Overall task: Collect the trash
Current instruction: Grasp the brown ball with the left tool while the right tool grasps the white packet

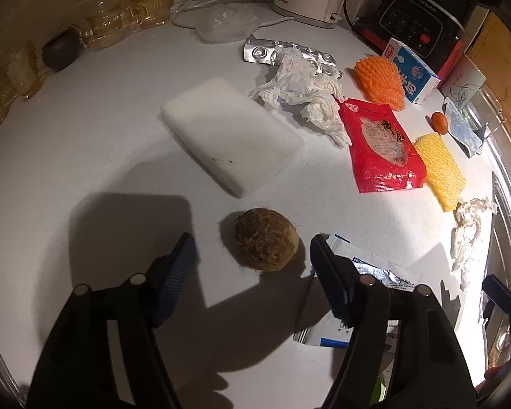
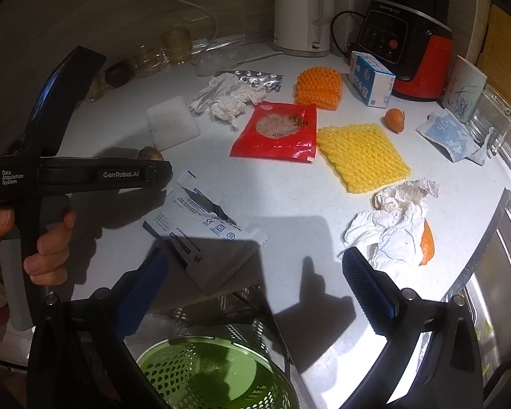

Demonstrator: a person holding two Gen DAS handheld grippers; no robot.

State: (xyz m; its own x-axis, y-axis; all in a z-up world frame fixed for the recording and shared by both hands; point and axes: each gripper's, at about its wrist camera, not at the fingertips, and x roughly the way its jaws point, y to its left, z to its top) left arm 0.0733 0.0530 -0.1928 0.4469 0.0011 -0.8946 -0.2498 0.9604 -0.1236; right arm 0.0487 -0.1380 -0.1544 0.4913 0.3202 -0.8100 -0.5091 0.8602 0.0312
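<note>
At the lower middle of the left wrist view, the left gripper [image 1: 252, 248] has its jaws partly open around a hairy brown root [image 1: 265, 243], probably taro, not touching yet. Squeeze gently; it could roll. Only the right view shows the green bin [image 2: 214, 371] below the open, empty right gripper [image 2: 255, 272].

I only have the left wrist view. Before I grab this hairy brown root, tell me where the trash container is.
Observer: A green perforated basket sits directly below the right gripper, at the near edge of its view.
Operator: Report that gripper's state.
Observer: Open wide and empty.
Operator: Check the crumpled tissue by the metal rim on my right.
Observer: That crumpled tissue lies partly over an orange peel, which your view does not show.
</note>
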